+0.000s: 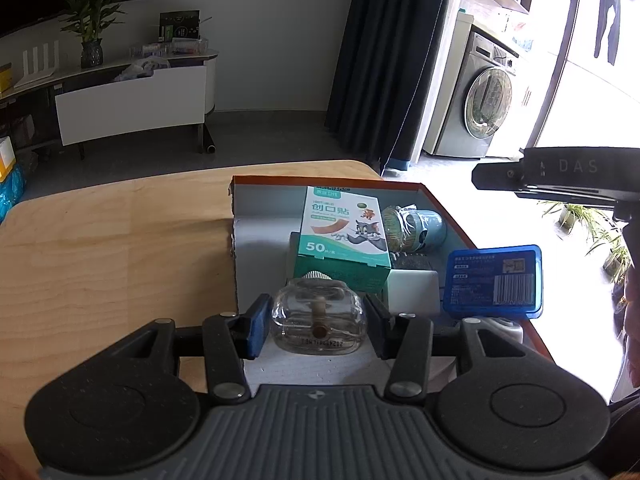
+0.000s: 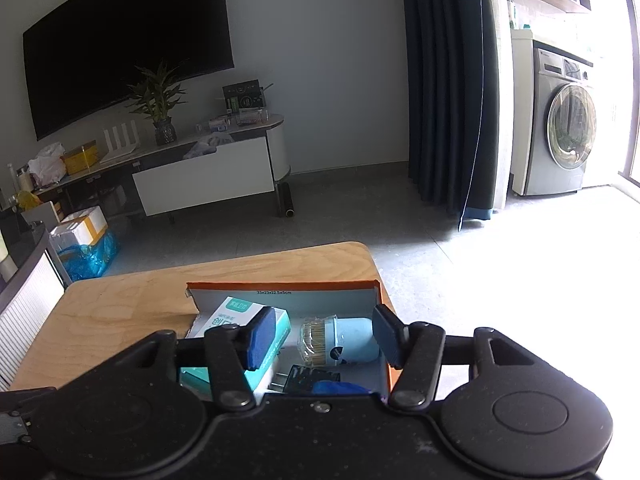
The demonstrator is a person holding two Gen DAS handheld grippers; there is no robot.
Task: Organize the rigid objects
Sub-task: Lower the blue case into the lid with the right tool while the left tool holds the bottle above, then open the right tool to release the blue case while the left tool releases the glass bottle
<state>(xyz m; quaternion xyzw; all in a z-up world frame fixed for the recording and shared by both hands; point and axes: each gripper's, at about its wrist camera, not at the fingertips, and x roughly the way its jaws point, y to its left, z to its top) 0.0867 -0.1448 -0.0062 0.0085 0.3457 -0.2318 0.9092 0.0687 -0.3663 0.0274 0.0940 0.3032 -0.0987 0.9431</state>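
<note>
An orange-edged cardboard box [image 1: 444,208] stands on the wooden table [image 1: 120,248]. In it lie a green bandage box [image 1: 344,236], a pale blue toothpick jar [image 1: 416,226], a white block [image 1: 412,290] and a blue plastic case [image 1: 494,280]. My left gripper [image 1: 318,326] has its jaws on either side of a clear glass bottle [image 1: 318,326] just over the box floor; small gaps show at the pads. My right gripper [image 2: 324,338] is open and empty above the box [image 2: 280,288], over the bandage box [image 2: 228,316] and the jar [image 2: 340,340]. Its body [image 1: 560,178] shows at the right of the left wrist view.
The table's far edge [image 2: 280,250] lies just beyond the box. Past it are grey floor, a TV cabinet [image 2: 200,176], a dark curtain [image 2: 444,80] and a washing machine [image 2: 560,124]. Bare table surface lies left of the box.
</note>
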